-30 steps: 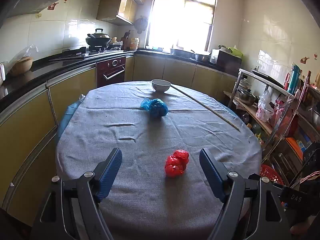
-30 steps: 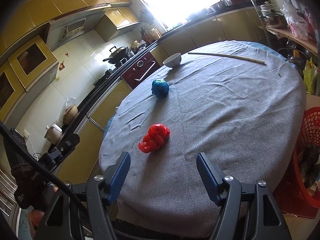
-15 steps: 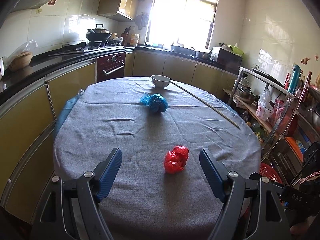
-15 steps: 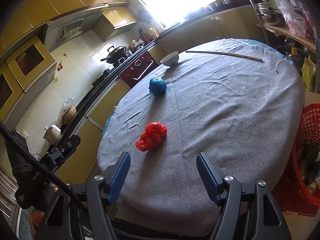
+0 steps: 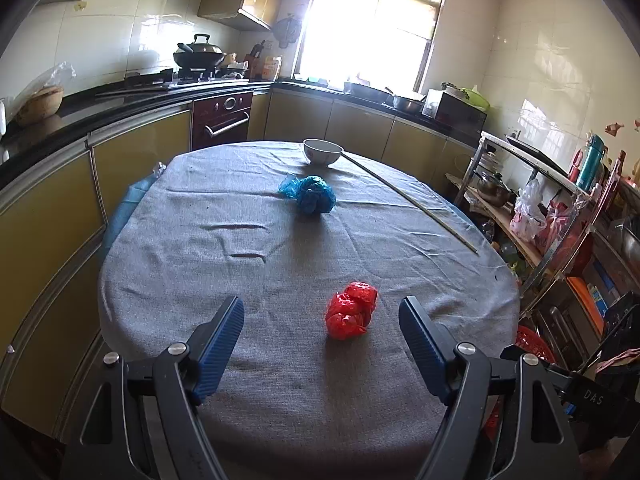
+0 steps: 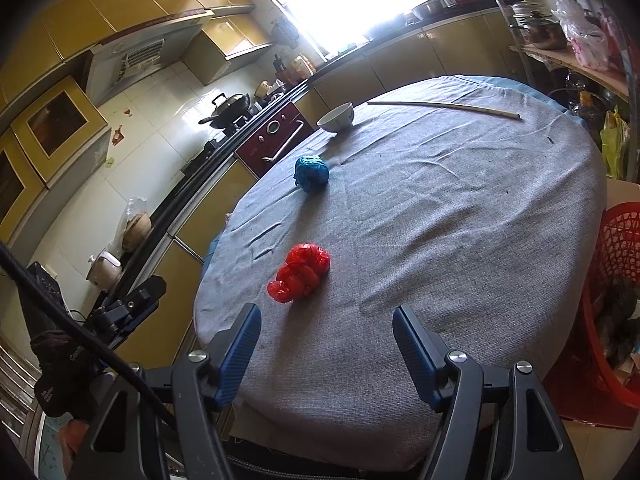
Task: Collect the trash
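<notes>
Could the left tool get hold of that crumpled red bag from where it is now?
Probably yes. The left tool is open, and the red plastic bag lies alone on the grey tablecloth just beyond its fingertips, with nothing between them.

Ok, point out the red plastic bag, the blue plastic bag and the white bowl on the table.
red plastic bag (image 5: 351,310), left wrist view, middle of the crumpled wad
blue plastic bag (image 5: 314,199), left wrist view, centre of the ball
white bowl (image 6: 337,118), right wrist view, outer side wall

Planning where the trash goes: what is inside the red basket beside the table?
The red basket holds dark crumpled rubbish; its mesh wall hides whatever lies deeper.
</notes>
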Tool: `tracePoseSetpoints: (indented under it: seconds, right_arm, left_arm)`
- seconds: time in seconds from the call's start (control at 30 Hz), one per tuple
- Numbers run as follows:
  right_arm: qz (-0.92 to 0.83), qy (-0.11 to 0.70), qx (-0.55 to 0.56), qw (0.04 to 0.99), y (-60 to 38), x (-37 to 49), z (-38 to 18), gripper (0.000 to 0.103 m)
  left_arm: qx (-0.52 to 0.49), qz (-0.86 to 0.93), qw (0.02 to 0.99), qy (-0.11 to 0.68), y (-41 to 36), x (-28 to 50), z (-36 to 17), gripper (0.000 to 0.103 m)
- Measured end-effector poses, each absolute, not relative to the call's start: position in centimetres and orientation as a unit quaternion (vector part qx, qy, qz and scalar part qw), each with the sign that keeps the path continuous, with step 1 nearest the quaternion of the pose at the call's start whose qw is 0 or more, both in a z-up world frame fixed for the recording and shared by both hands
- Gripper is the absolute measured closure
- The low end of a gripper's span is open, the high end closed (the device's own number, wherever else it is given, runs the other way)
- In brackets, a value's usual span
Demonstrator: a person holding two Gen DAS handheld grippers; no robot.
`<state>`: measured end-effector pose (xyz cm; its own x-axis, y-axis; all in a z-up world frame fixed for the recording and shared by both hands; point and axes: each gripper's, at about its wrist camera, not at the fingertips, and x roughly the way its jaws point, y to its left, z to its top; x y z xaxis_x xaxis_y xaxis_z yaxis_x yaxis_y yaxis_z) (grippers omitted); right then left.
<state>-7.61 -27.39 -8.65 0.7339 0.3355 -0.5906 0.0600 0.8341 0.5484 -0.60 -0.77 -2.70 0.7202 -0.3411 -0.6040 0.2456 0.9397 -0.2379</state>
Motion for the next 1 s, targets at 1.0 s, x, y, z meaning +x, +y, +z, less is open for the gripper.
tracePoseSetpoints:
  seconds: [1.0]
  right_arm:
    - [0.048,0.351,0.327,0.876,-30.8,-8.4,-10.7,0.031]
  left_arm:
    - [-0.076,-0.154,0.892,0.418,-2.4,1.5,-6.6,0.023]
